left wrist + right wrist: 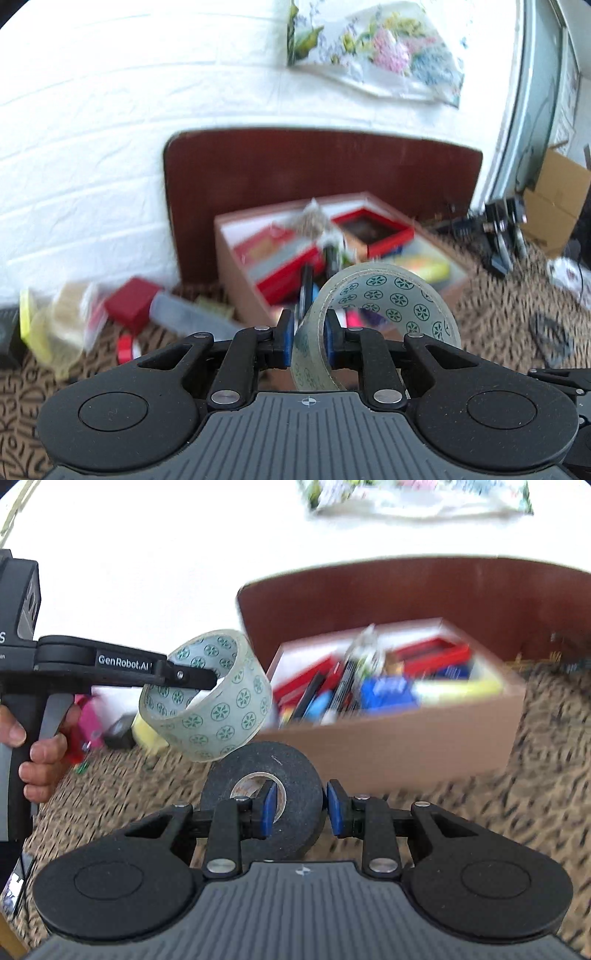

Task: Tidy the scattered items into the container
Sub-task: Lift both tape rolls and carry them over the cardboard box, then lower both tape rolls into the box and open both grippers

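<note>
The left gripper (309, 334) has its fingers (284, 341) drawn in narrow, pinching the wall of a clear tape roll (388, 299) printed with green rosettes: one blue pad sits outside the ring, the other inside it. The right wrist view shows this same roll (207, 698) hanging in the air off the end of the left gripper (192, 674), tilted, clear of the patterned tabletop (480, 812). A hand (40, 753) wraps the grey handle at the left edge of that view.

The right gripper (301, 805) holds a black tape roll (262, 771). Its fingers (267, 806) stand partly apart, one pad inside the cardboard core and the other against the outer face, so the thick black band is squeezed between them. This roll stands on edge just in front of the camera, and the clear roll hangs just above and to the left of it.

Beyond both rolls sits the cardboard box (406, 753), open at the top and already crowded with red cases, a blue packet and other blurred items. In the left wrist view the box (240, 295) lies straight ahead, with a red block (129, 302) and more loose things on the tabletop to its left.
</note>
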Demonstrator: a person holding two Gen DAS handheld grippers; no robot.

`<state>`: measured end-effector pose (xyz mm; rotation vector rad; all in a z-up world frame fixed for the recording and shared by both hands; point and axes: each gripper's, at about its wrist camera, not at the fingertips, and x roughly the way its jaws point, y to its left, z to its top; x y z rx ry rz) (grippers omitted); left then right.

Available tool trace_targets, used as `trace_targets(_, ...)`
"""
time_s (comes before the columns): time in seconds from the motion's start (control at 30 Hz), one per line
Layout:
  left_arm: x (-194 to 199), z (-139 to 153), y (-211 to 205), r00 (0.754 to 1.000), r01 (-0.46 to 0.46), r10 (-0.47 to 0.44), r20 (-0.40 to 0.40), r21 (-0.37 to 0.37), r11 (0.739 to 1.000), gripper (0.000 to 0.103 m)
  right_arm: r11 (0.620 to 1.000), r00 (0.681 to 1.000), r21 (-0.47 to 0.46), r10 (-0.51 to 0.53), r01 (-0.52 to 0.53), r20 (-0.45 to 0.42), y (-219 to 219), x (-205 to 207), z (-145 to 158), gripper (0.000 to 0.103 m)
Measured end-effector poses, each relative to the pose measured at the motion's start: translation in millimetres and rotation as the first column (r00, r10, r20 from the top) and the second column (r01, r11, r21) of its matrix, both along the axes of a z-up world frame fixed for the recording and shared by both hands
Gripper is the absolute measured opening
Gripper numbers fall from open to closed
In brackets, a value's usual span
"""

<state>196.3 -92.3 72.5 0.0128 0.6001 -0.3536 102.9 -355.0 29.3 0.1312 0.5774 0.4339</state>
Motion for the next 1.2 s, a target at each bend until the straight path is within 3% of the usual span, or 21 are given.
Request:
trace_targets(0.17, 51, 15, -12, 0.999, -0.037, 0.037, -0.014, -0.049, 0.998, 0.013, 0.999, 0.998, 0.002, -0.036, 0.036, 0.051, -16, 47, 25, 0.033)
trace_targets(0.33, 110, 9, -15, 0.994, -0.084, 0.077, -0.072, -0.102, 0.991, 0.013, 0.997, 0.996, -0.018, -0.07, 0.071, 0.051, -28, 102, 31, 0.032)
trace_targets(0.77, 221, -39, -12, 0.976, -0.156, 0.14, -0.167, -0.092, 0.983, 0.014, 0.964, 0.966, -0.056, -0.26, 0.26, -0.005, -53, 245, -5, 0.032)
trace_targets(0.83, 230, -44, -13, 0.978, -0.14, 0.128, -0.162, -0.066, 0.988, 0.036, 0.961, 0.962, -0.046, -0.274, 0.273, 0.0, -53, 261, -10, 0.039)
trace_targets(0.87, 231, -45, -15, 0.98, -0.138, 0.132, -0.147, -0.033, 0.99, 0.06, 0.961, 0.962, -0.045, -0.274, 0.273, -0.003, -53, 267, -13, 0.063)
trace_targets(0.9, 230, -46, -18, 0.98, -0.149, 0.148, -0.129, 0.003, 0.989, 0.085, 0.959, 0.961, -0.052, -0.278, 0.277, -0.002, -52, 271, -14, 0.073)
trace_targets(0.93, 226, -46, -19, 0.98, -0.175, 0.177, -0.095, 0.035, 0.984, 0.093, 0.956, 0.958, -0.064, -0.284, 0.285, 0.02, -51, 269, -15, 0.08)
trace_targets(1.03, 210, -44, -17, 0.982, -0.187, 0.186, 0.014, 0.073, 0.98, 0.1, 0.956, 0.96, -0.104, -0.267, 0.275, 0.077, -48, 257, -17, 0.084)
trace_targets(1.2, 195, -47, -12, 0.989, -0.132, 0.13, -0.074, -0.009, 0.991, 0.103, 0.96, 0.964, -0.094, -0.256, 0.263, 0.078, -48, 240, -16, 0.1)
